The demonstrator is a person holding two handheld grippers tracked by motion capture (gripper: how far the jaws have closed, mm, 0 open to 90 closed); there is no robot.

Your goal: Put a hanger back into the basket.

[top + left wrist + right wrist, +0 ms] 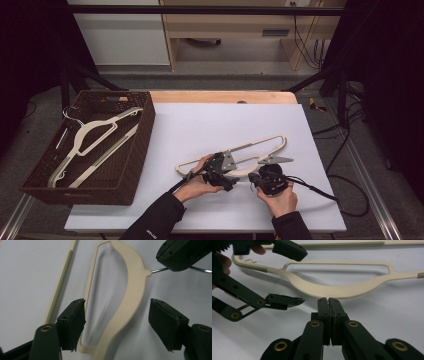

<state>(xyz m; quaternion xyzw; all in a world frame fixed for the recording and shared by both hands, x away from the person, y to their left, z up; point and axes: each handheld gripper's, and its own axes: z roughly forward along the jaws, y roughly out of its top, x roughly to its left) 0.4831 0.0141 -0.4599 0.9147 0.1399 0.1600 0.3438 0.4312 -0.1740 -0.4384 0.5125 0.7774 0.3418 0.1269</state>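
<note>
My right gripper [328, 300] is clamped on the thin metal hook [160, 270] of the cream hanger [235, 156], its jaws pressed together right at the hanger's curved neck. My left gripper [116, 322] stands open, one jaw on each side of the hanger's broad shoulder, neither pad touching it; from my right gripper's camera it sits at ten o'clock. In the high view the hanger lies flat on the white mat [200, 125], at about five o'clock from the mat's middle, with my left hand [196, 184] and right hand [281, 197] just below it. At nine o'clock from the hanger, at the mat's left edge, stands a wicker basket [145, 135] with another hanger [95, 131] in it.
</note>
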